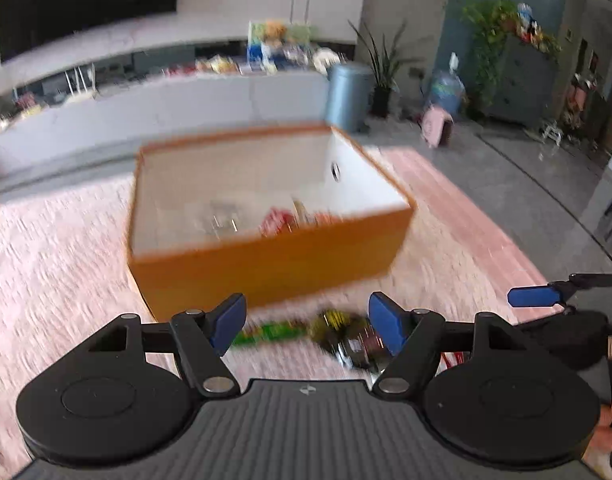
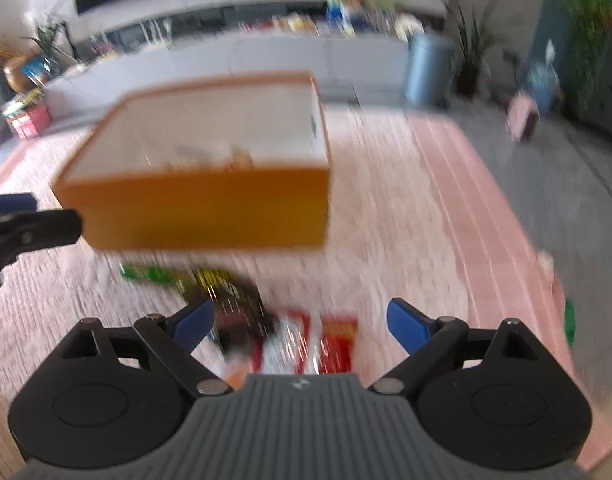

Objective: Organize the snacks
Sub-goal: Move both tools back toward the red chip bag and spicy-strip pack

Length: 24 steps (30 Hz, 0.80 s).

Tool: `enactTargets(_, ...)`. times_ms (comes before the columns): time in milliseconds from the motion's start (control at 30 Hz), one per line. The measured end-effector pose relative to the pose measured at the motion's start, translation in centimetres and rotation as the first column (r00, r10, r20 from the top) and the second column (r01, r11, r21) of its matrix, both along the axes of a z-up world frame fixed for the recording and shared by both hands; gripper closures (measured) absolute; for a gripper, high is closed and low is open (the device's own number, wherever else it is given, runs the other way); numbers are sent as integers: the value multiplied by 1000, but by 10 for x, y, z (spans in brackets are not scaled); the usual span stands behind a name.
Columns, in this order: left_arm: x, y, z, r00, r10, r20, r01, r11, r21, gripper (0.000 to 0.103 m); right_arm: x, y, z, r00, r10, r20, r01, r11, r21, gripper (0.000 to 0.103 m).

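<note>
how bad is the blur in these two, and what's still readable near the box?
Left wrist view: motion smear on the orange box and rug snacks; left gripper sharp, jaws open, empty. Right wrist view: heavier smear; box edges doubled, red packet label unreadable; right gripper crisp, open. Both show fisheye bending at the edges.

Both handheld tools look alike: the left gripper [image 1: 306, 322] and the right gripper [image 2: 300, 320] each carry a grey ribbed body with a small emblem at its 12 o'clock edge, flanked by two black round housings, black linkage arms with silver pivot screws, triangular cut-outs, and blue fingertips [image 1: 228, 318]. Bare fingers [image 1: 610, 420] grip a black handle at 4 o'clock
</note>
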<state>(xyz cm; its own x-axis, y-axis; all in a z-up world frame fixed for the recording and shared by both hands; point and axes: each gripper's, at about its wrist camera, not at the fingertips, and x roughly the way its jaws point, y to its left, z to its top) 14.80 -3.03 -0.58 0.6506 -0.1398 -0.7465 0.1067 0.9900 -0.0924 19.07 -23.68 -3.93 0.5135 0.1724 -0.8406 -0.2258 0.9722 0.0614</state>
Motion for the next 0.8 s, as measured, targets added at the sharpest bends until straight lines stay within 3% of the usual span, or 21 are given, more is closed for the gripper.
enactTargets(200, -4, -1, -30, 995, -15, -94, 7, 997, -83, 21, -12, -20, -28, 992, -32, -120, 38, 998, 50, 13)
enactTargets(300, -8, -3, -39, 993, -13, -118, 4, 997, -71, 21, -14, -27, -40, 985, -39, -168, 53, 995, 82, 19)
enactTargets(467, -8, -4, -50, 989, 7, -150, -19, 997, -79, 21, -3, -28, -52, 973, -36, -227, 70, 987, 145, 19)
enactTargets(733, -13, -1, -61, 985, 26, -169, -40, 996, -78, 23, 11, -19, -69, 947, -31, -321, 84, 985, 151, 18)
enactTargets(800, -13, 3, -61, 985, 33, -170, -47, 996, -79, 23, 12, -15, -72, 945, -22, -326, 75, 986, 151, 23)
